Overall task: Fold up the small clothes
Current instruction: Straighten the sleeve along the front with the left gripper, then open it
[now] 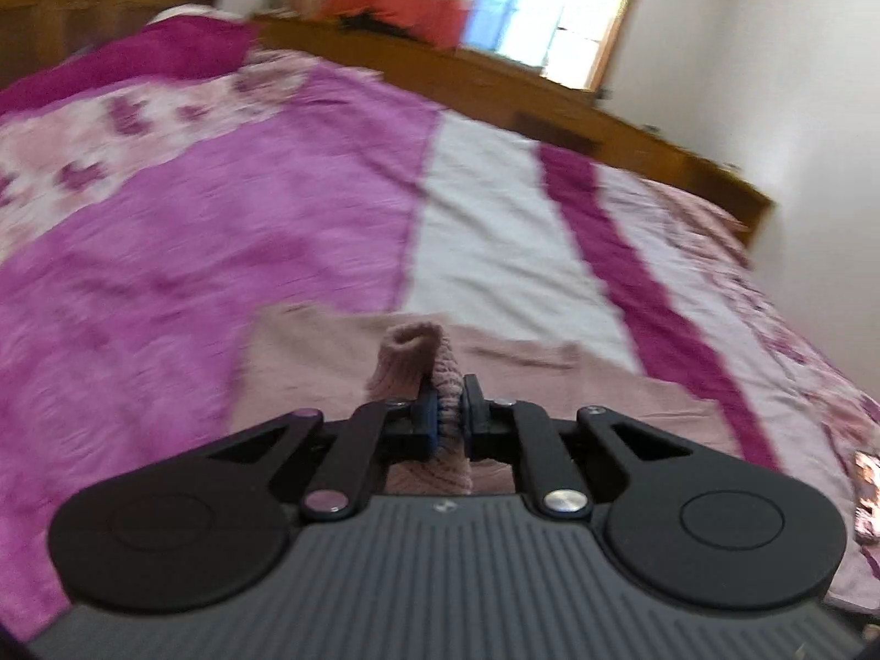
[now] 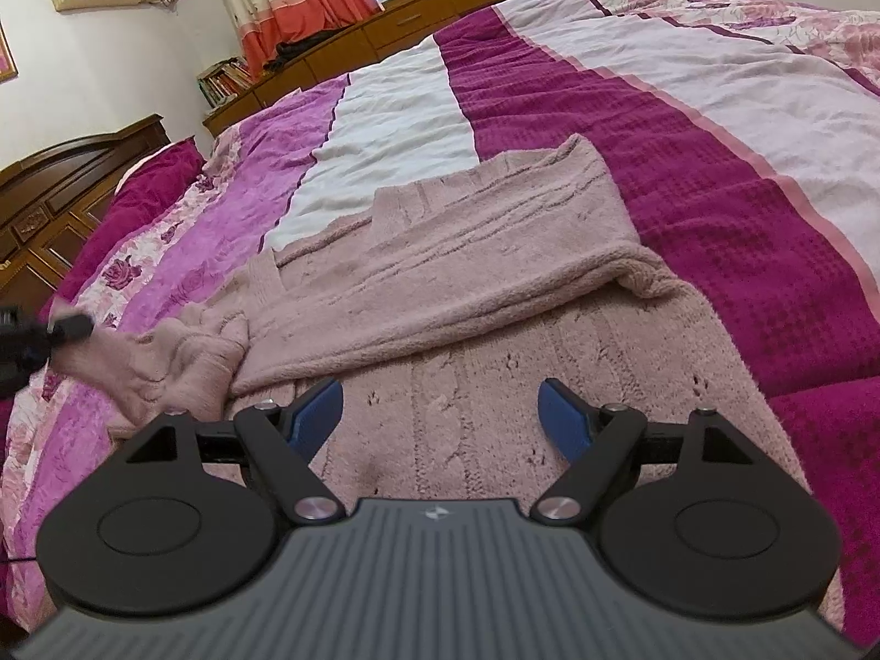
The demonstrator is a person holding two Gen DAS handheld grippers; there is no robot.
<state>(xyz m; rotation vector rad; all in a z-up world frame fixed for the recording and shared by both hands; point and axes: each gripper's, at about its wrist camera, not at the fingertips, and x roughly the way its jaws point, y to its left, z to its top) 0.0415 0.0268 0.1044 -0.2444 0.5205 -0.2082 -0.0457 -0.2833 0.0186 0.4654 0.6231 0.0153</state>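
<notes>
1. Left gripper: jaws clamped on a cuff of the pink sweater, at 9 o'clock in the right view.
2. The sweater lies on the bed, one sleeve folded across.
3. Right gripper: jaws wide apart over the sweater.
</notes>
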